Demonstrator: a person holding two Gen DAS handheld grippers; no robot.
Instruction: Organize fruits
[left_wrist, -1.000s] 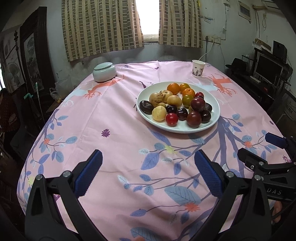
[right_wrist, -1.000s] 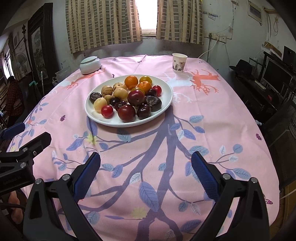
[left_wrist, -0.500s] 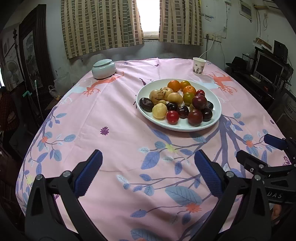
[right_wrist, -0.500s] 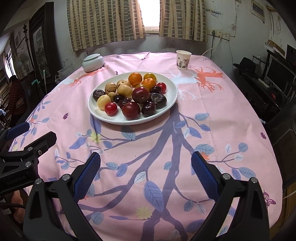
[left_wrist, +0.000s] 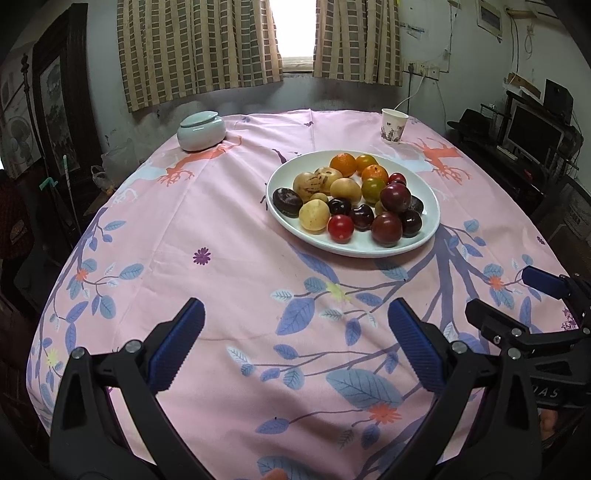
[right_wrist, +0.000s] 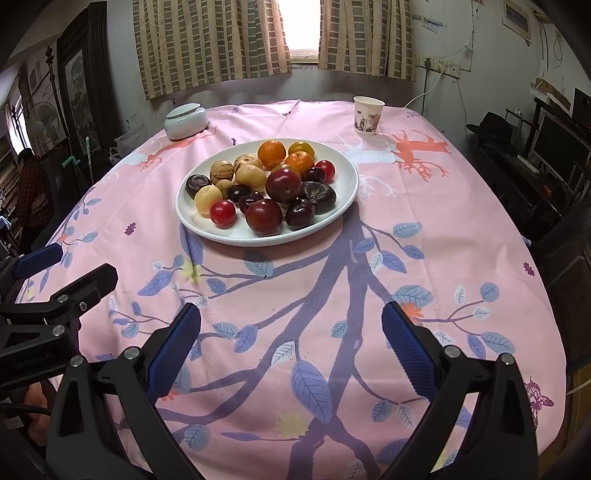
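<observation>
Pink, tree-printed cloth covers the round worktop (left_wrist: 229, 229), and nearest each camera only bare cloth lies between the blue pads. The left gripper (left_wrist: 295, 343) and the right gripper (right_wrist: 291, 343) are both spread wide with nothing between their jaws, hovering side by side above the near edge. Over the last second both views have tipped and drawn in a little: the plate sits slightly lower and larger in each view, while no fruit has shifted on it. Ahead of the left gripper and to its right, and ahead of the right gripper slightly to its left, stands the white plate (right_wrist: 347, 173), carrying all the fruit (right_wrist: 258, 184): oranges at the far rim, pale yellow fruits to the left, dark plums and red cherry tomatoes nearest. Such a gathered pile fits either fruit awaiting sorting or fruit already collected. Beyond the plate stand a lidded celadon jar (left_wrist: 201, 131) and a paper cup (left_wrist: 394, 125), near the curtained window.
</observation>
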